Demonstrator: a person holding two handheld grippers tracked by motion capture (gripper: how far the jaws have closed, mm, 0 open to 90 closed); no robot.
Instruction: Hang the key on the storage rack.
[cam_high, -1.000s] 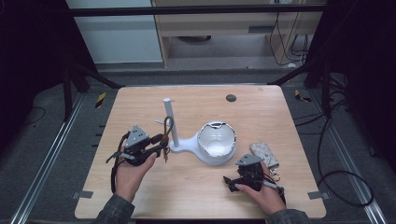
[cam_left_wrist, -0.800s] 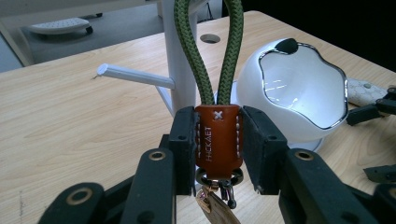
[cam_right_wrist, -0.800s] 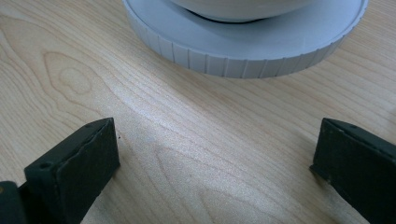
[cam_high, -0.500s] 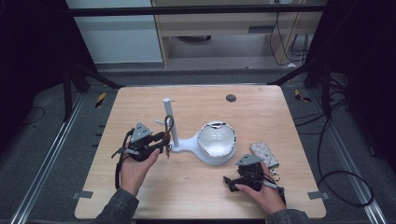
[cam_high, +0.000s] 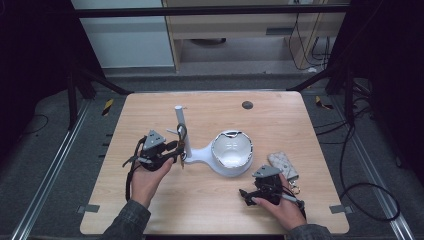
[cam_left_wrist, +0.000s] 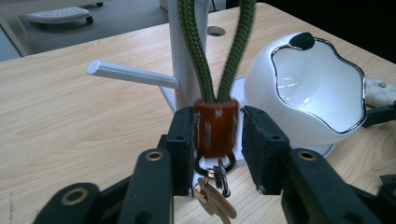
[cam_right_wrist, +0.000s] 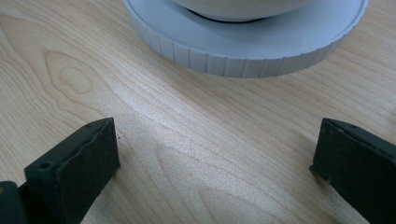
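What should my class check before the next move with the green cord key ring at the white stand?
1. Left tongs around the key ring's brown leather sleeve, jaws just been opening, gap at one side: ok.
2. Green cord loop over a peg of the white plastic stand: cannot tell.
3. Metal keys hanging below the sleeve: ok.
4. Right tongs open, clear of the stand's round base: ok.

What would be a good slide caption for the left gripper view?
Black tongs flank a red-collared green cord keychain looped on a white stand, beside a white bowl.
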